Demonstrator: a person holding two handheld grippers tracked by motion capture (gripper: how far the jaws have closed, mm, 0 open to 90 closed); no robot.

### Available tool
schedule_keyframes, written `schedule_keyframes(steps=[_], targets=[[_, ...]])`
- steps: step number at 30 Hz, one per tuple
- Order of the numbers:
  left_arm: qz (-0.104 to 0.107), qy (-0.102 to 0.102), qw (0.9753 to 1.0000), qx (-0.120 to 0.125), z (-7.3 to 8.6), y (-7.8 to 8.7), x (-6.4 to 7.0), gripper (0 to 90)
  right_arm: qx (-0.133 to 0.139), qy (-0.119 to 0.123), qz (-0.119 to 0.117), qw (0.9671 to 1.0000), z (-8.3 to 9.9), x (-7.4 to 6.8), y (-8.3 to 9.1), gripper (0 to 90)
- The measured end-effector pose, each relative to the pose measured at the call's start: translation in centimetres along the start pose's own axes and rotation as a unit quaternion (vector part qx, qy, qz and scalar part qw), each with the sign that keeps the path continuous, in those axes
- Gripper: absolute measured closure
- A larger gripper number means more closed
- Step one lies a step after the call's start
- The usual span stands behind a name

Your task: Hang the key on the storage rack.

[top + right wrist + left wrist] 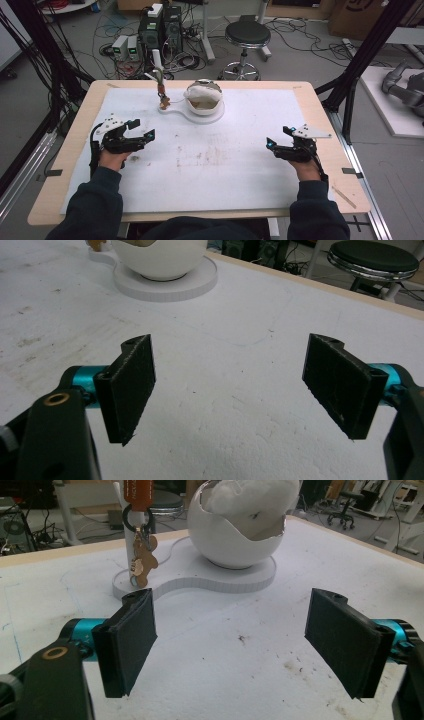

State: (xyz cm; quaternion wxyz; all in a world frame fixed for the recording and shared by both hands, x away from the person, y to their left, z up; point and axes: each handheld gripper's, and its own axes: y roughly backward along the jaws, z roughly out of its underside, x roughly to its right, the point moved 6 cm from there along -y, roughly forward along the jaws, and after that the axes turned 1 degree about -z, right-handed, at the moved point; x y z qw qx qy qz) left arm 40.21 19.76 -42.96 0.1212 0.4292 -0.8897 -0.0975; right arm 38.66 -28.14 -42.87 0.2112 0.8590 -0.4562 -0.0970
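Both claws hung with jaws spread wide and nothing between them, the left gripper (141,129) over the left side of the white mat (240,175), the right gripper (278,141) over its right side, well apart. Beyond them, at the mat's far edge, sat a white base plate (200,582) carrying a round white bowl (230,540) stuffed with white wadding (250,497). Just beside the bowl, a small brown keyring figure (142,562) dangled from a white post (157,60).
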Motion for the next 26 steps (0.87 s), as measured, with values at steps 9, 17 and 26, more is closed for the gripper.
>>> schedule_keyframes(steps=[9,17,26], targets=[[0.001,0.002,1.0000,0.001,0.05,0.05,0.09,20.3,-0.006,-0.002,-0.005,1.0000,0.16,-0.14,-0.43,21.6],[0.003,0.001,1.0000,0.000,0.07,0.02,0.10,20.3,-0.003,0.000,-0.003,1.0000,0.15,0.01,-0.49,21.6],[0.000,0.003,1.0000,-0.001,0.13,0.01,-0.01,20.4,-0.004,-0.002,-0.005,1.0000,0.17,0.05,-0.51,21.6]])
